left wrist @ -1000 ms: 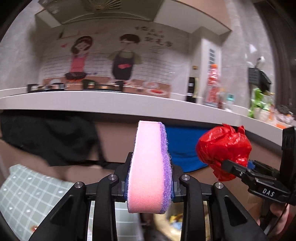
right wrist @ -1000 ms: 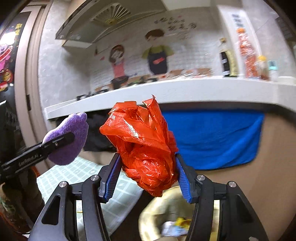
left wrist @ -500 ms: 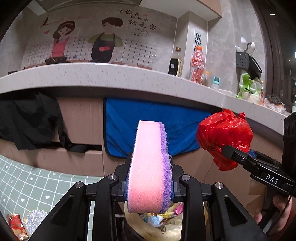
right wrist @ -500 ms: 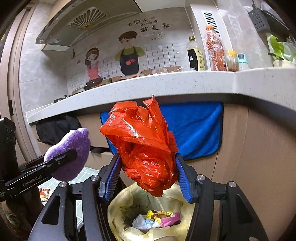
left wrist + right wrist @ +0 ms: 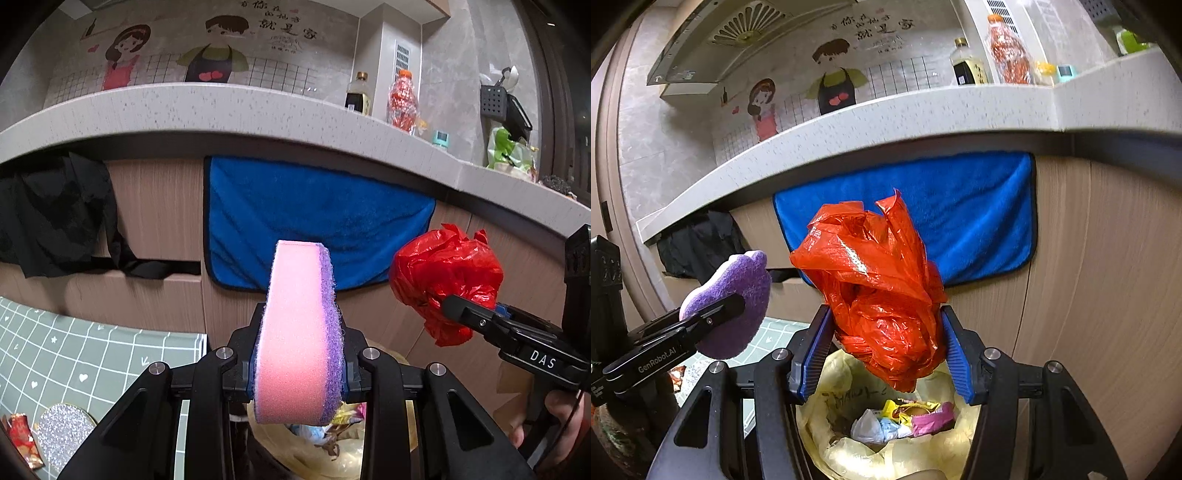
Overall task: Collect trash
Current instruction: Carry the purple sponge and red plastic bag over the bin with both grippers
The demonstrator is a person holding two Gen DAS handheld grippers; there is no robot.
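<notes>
The left gripper (image 5: 300, 369) is clamped on a pink and purple sponge (image 5: 295, 332), the right gripper (image 5: 884, 354) on a crumpled red plastic bag (image 5: 879, 295), both held above a yellow-lined trash bin (image 5: 846, 454) holding wrappers, before a blue towel (image 5: 979, 218)

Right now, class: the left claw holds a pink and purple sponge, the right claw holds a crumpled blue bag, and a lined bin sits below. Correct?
Not quite. The bag in the right claw is red, as the right wrist view shows; the blue thing is the towel behind. The left claw does hold the sponge, with the bin below.
</notes>
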